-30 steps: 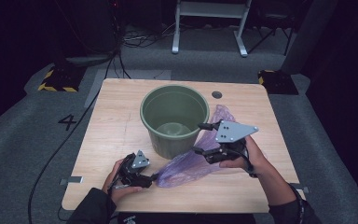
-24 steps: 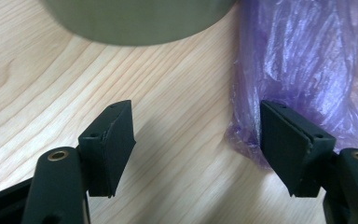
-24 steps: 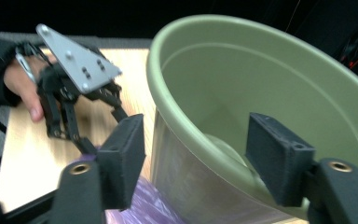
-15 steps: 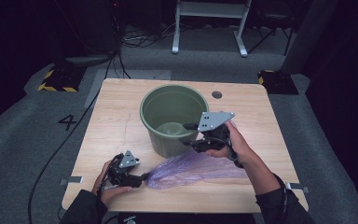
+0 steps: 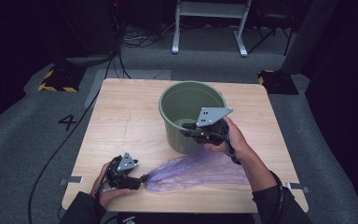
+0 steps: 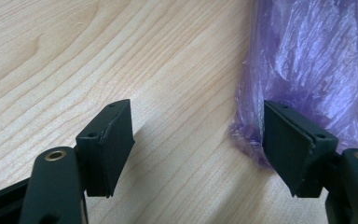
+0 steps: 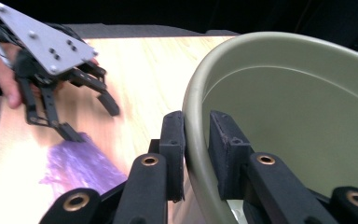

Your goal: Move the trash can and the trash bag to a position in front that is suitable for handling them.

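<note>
Right claw (image 7: 196,140) straddling rim of green bucket (image 5: 186,100): one jaw outside wall, one inside, jaws just been closing, pads at or very near rim, contact not certain. Bucket upright, mid-worktop (image 5: 121,112), toward far edge. Left claw (image 6: 198,144) open, low over wood near front edge; one jaw touching bunched end of purple plastic bag (image 6: 307,60), other jaw over bare wood. Bag flat on worktop, stretching from left claw toward bucket base, under right forearm.

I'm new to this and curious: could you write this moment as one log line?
right gripper: jaws just closing over bucket rim | left gripper: open, one jaw touching purple bag | table: wood
</note>
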Available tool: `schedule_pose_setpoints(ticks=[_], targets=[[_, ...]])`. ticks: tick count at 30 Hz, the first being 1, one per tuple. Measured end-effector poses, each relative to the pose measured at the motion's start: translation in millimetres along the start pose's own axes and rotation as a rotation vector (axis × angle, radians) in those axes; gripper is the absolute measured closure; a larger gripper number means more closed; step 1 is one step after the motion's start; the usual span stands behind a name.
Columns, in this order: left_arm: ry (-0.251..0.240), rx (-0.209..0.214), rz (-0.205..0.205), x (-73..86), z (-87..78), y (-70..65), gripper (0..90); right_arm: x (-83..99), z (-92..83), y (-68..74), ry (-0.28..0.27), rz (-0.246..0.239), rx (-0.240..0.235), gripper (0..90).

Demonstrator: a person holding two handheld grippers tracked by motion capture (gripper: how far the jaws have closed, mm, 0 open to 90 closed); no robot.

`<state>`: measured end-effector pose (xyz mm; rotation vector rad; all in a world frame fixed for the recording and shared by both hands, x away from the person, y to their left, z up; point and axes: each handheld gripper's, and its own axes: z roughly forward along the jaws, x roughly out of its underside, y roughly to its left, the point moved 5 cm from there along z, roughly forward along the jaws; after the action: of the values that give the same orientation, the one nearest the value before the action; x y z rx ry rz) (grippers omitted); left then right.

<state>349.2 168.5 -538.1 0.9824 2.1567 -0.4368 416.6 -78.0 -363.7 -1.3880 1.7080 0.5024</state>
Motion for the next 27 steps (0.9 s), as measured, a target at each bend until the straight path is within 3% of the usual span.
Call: schedule_pose_setpoints(ticks=[4, 8, 9, 11, 12, 13, 14, 16, 17, 21, 24, 27], targets=[[-0.001, 0.011, 0.017, -1.4, 1.4, 1.1, 26.4, 2.6, -3.9, -3.9, 0.015, 0.000, 0.006, 76.0], [0.000, 0.020, 0.025, -2.6, 2.5, 3.6, 26.5, 7.4, -10.2, -11.5, 0.053, 0.000, 0.043, 70.6], [0.000, 0.020, 0.025, -3.1, 3.2, 3.7, 26.2, 11.5, -12.9, -16.0, 0.083, 0.008, 0.089, 49.2], [0.004, 0.017, 0.024, -3.5, 3.8, 2.9, 24.5, 14.8, -19.1, -15.6, 0.066, -0.010, 0.123, 39.2], [0.004, 0.017, 0.024, -3.5, 3.8, 2.9, 23.9, 14.8, -19.1, -15.6, 0.066, -0.010, 0.123, 39.2], [0.004, 0.016, 0.023, -3.7, 4.1, 2.6, 23.9, 16.0, -24.3, -13.3, 0.044, -0.019, 0.129, 35.4], [0.004, 0.016, 0.022, -3.9, 4.4, 2.2, 22.9, 18.9, -38.3, -8.2, -0.001, -0.022, 0.175, 30.0], [0.007, 0.015, 0.023, -4.3, 4.9, 2.1, 22.3, 23.7, -53.4, -2.1, -0.019, -0.042, 0.225, 27.5], [0.008, 0.014, 0.023, -4.4, 5.0, 2.1, 22.3, 23.7, -53.4, -2.1, -0.019, -0.042, 0.225, 27.5], [0.012, 0.012, 0.019, -5.7, 6.4, 1.7, 21.1, 38.7, -79.8, 12.2, -0.061, -0.044, 0.240, 26.6], [0.011, 0.010, 0.015, -6.8, 8.2, 1.5, 19.5, 56.6, -93.9, 22.0, -0.078, -0.019, 0.236, 26.5], [0.016, 0.005, 0.011, -8.8, 10.6, 1.4, 17.2, 82.1, -94.8, 32.6, -0.058, 0.036, 0.220, 26.3]])
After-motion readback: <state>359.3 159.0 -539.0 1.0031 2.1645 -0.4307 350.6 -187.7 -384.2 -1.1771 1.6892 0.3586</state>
